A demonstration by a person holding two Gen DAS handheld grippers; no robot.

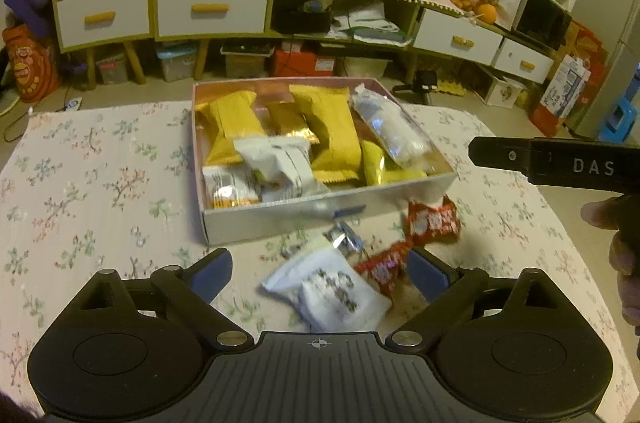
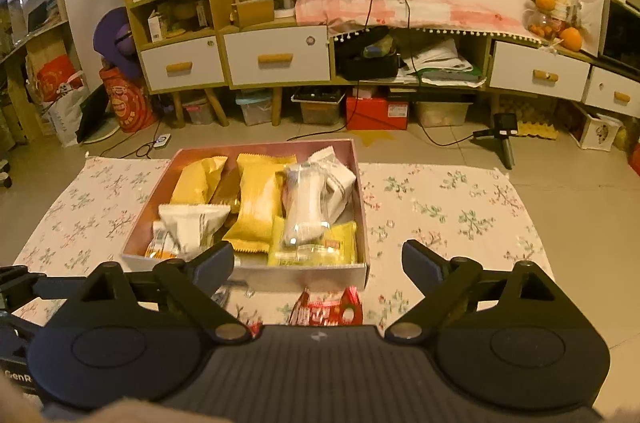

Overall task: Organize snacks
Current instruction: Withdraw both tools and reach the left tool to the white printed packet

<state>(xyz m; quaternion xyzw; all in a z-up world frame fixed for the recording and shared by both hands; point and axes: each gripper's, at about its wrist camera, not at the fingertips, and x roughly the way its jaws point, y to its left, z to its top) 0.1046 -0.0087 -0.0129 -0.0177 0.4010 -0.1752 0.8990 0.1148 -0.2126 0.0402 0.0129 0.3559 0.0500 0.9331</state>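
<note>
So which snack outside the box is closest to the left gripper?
The white snack packet. It lies on the cloth right between the open fingers of the left gripper, while the two red packets and the small silver one sit farther off, nearer the box.

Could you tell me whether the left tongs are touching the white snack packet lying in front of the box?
Apart. The left wrist view shows the left tongs open, floral tablecloth visible between each pad and the white snack packet.

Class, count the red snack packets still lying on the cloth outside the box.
2. One red packet lies by the box's near right corner; the other sits nearer, beside the white packet. More could be hidden.
</note>
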